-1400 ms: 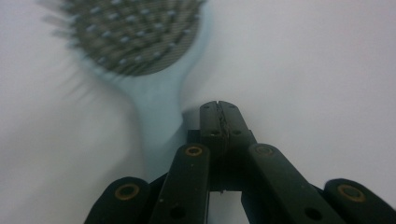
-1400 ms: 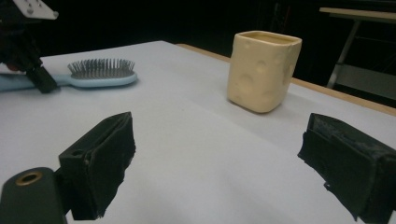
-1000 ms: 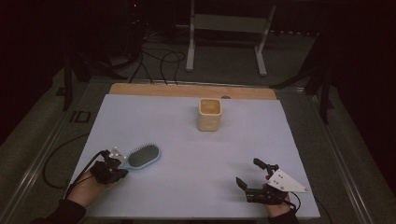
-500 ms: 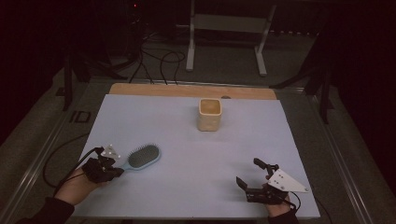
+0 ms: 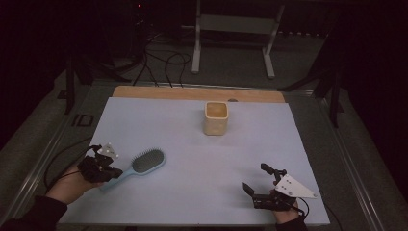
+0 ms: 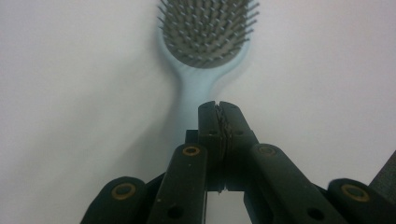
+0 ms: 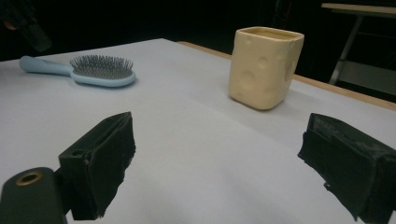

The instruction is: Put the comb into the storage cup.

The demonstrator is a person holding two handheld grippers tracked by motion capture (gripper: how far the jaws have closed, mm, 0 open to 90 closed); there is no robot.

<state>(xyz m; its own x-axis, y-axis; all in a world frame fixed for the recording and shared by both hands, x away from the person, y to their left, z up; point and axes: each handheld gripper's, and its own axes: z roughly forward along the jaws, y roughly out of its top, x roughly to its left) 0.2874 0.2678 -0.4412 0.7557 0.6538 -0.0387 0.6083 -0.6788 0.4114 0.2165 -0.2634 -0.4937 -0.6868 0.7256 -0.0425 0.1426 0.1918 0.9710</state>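
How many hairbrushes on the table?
1. The hairbrush lies near the table's front left, its handle at the left tongs; nothing visible could hide another.

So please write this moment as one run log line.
left gripper: shut on brush handle | right gripper: open, empty | cup: upright, untouched

A pale blue hairbrush of smooth, slightly glossy plastic (image 6: pixel 198 88) is seen at the top centre of the left gripper view, its grey bristles looking like thin plastic pins set in a matt dark pad. The left gripper's (image 6: pixel 218 105) black jaws look like matt hard plastic, with brass-coloured metal rivets. At the upper right of the right gripper view, a cream, square-sided cup (image 7: pixel 264 66) is shown with a smooth, dimpled, softly shining glazed finish. The table's white cover (image 5: pixel 192 192) looks matt and smooth, with a bare wooden edge behind it.
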